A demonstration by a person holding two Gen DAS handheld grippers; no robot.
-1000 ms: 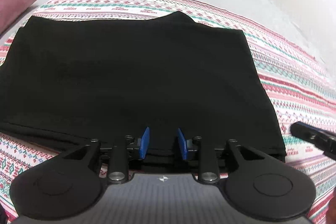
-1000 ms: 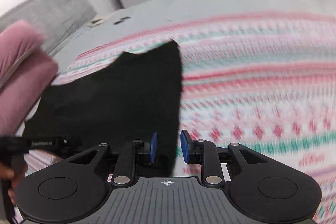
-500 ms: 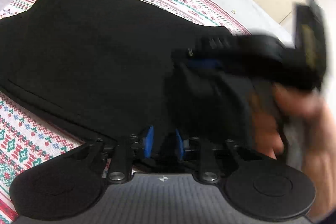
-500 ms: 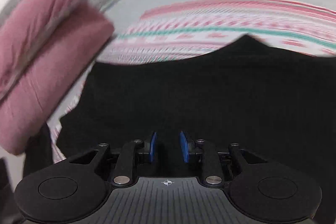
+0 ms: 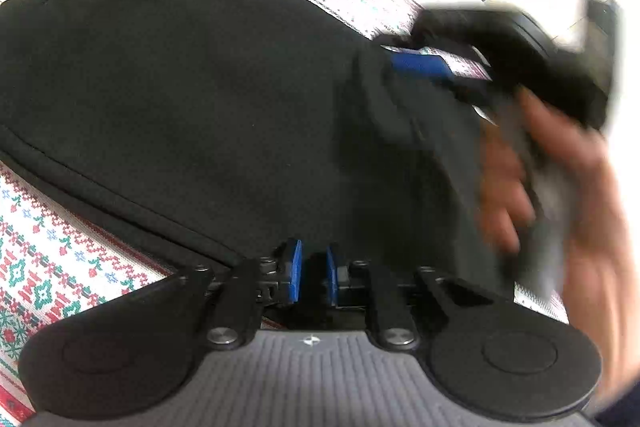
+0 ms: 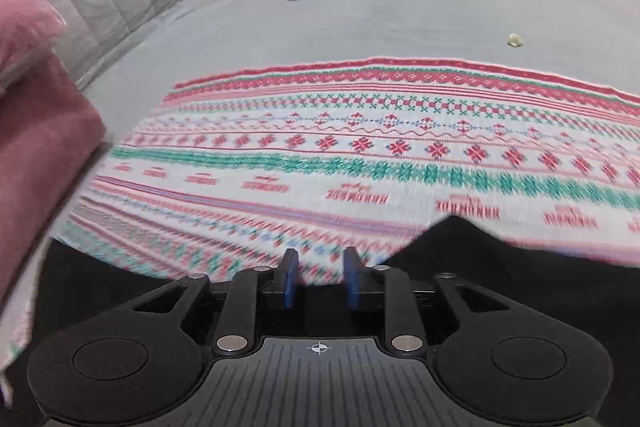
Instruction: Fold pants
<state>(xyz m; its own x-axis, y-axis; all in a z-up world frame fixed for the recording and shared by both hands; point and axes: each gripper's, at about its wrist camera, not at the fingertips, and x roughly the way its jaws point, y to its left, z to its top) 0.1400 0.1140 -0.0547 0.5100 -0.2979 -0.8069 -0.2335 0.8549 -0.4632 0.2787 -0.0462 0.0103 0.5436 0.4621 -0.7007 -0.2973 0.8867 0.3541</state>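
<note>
Left gripper's fingers [image 5: 296, 269] pinching black pants [image 5: 180, 87], right gripper [image 5: 452, 67] motion-blurred

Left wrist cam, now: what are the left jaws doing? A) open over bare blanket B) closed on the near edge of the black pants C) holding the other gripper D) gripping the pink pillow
B: the left gripper has its jaws nearly together with black pants fabric pinched between them, over the patterned blanket.

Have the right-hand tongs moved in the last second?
Yes. The right tongs swung left then forward: the patterned blanket now fills their view, and the black pants sit low.
</note>
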